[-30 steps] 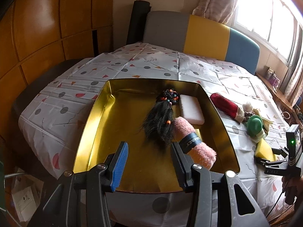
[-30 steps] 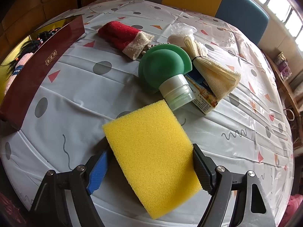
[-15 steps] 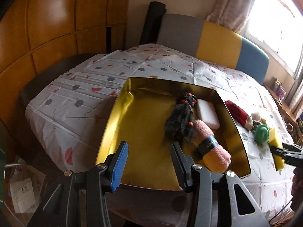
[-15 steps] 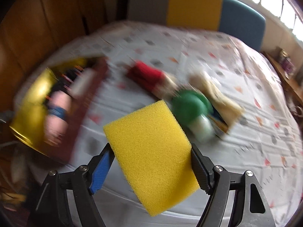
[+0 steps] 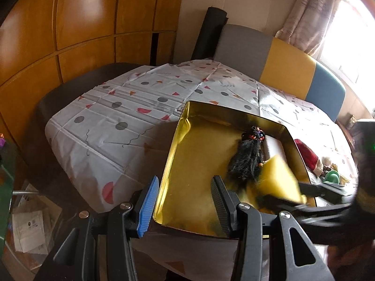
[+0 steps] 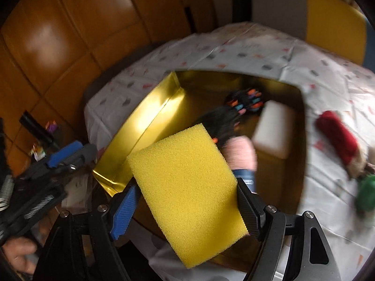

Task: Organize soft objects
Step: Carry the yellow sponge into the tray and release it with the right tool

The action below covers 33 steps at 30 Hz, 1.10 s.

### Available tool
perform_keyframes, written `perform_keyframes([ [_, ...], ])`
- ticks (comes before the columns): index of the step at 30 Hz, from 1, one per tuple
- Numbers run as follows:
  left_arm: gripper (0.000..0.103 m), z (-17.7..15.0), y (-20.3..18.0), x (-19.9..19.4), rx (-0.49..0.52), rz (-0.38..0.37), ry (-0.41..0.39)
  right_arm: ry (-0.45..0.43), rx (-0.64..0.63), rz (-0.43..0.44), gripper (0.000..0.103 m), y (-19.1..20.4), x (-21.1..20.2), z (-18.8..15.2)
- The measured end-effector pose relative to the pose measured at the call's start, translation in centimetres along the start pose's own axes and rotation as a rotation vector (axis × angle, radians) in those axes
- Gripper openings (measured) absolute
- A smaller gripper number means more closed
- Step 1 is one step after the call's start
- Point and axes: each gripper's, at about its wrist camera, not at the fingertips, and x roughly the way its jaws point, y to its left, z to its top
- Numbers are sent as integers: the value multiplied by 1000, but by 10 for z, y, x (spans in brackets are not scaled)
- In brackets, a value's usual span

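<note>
My right gripper [image 6: 185, 196] pinched the yellow sponge [image 6: 187, 187] though its jaws were opening, above the gold tray [image 5: 187, 185], my left gripper [image 5: 185, 201] spread, empty

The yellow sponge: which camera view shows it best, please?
The right wrist view shows it best: the yellow sponge fills the middle, sharp, clamped in the right gripper above the gold tray. In the left wrist view it is only a small, blurred yellow patch at the right.
</note>
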Motion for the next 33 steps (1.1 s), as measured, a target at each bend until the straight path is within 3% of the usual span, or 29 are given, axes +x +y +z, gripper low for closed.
perform_keyframes([
  [5, 47, -2, 2, 5, -2, 7, 13, 20, -34, -66, 82, 10, 27, -4],
  [10, 46, -2, 0, 6, 7, 4, 14, 28, -65, -65, 83, 12, 29, -4],
  [12, 46, -2, -1, 4, 11, 7, 7, 24, -52, -43, 92, 11, 26, -4],
  [14, 47, -1, -3, 2, 17, 12, -1, 4, -23, -14, 98, 8, 20, -5],
  [18, 47, 0, -5, 0, 24, 13, -7, -44, 20, 11, 99, -1, 5, -9],
  [30, 47, -2, -24, -9, 85, 6, -23, -150, 6, -122, 99, -31, -44, -29],
  [33, 47, -2, -31, -10, 103, 2, -24, -180, 12, -156, 103, -43, -59, -33],
])
